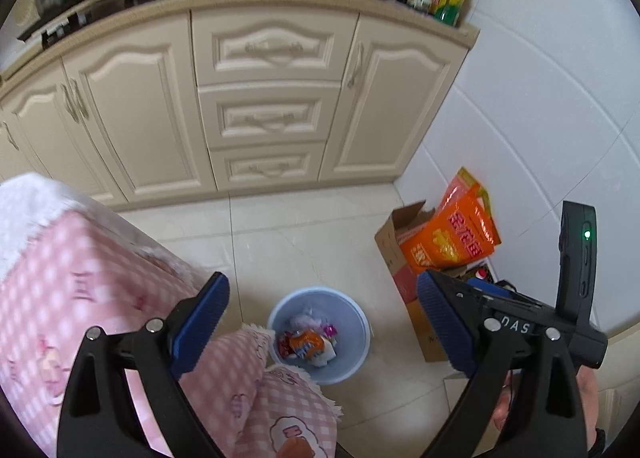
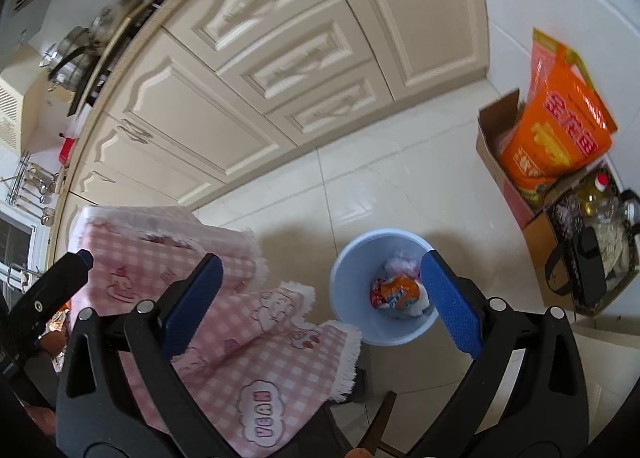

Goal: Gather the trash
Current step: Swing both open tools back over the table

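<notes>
A light blue trash bin [image 1: 352, 362] stands on the tiled floor below both grippers and also shows in the right wrist view [image 2: 348, 290]. Inside it lie an orange snack wrapper [image 1: 306, 342] [image 2: 396, 290], a red wrapper and crumpled white and pink bits. My left gripper [image 1: 322, 322] is open and empty, held high above the bin. My right gripper [image 2: 320, 298] is open and empty too, above the bin's left side. The right gripper's body [image 1: 576, 290] shows at the right of the left wrist view.
A table with a pink checked cloth [image 1: 80, 298] [image 2: 224, 298] stands left of the bin. A cardboard box with an orange bag [image 1: 452, 238] [image 2: 556, 138] sits by the white wall on the right. Cream kitchen cabinets [image 1: 268, 98] [image 2: 256, 70] lie ahead.
</notes>
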{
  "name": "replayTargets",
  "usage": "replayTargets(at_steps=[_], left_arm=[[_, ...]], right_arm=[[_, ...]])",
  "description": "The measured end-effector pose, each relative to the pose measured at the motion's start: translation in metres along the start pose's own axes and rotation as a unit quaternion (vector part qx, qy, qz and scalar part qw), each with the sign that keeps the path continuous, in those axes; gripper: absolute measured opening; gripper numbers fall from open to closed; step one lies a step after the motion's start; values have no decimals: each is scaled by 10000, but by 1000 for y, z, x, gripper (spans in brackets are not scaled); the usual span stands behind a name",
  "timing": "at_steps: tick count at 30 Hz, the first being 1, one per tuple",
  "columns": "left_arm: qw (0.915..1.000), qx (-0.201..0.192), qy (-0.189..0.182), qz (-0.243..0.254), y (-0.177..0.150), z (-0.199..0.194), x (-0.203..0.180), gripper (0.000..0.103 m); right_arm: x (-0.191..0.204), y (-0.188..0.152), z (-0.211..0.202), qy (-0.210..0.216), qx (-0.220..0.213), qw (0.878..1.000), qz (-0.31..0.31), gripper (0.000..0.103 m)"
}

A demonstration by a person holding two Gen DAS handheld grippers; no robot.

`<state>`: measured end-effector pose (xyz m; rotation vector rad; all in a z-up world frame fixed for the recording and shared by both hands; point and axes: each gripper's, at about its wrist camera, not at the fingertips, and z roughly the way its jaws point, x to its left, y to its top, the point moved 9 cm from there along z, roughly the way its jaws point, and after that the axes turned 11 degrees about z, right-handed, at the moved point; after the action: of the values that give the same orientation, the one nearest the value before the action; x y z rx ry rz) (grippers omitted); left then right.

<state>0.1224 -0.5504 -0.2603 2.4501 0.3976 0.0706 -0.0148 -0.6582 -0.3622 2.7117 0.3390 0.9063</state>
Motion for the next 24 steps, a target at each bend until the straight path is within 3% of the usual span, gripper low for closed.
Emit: replayTargets(at_steps=[12,24], left_arm=[[9941,-880,572,-279,-7,-122,60,93],[9752,-1341,1603,-723,-45,-221,141,93]], right_arm=[[126,-10,-59,714,-441,9921,-936,97],[246,-61,-75,1451,-301,9689,-1981,97]])
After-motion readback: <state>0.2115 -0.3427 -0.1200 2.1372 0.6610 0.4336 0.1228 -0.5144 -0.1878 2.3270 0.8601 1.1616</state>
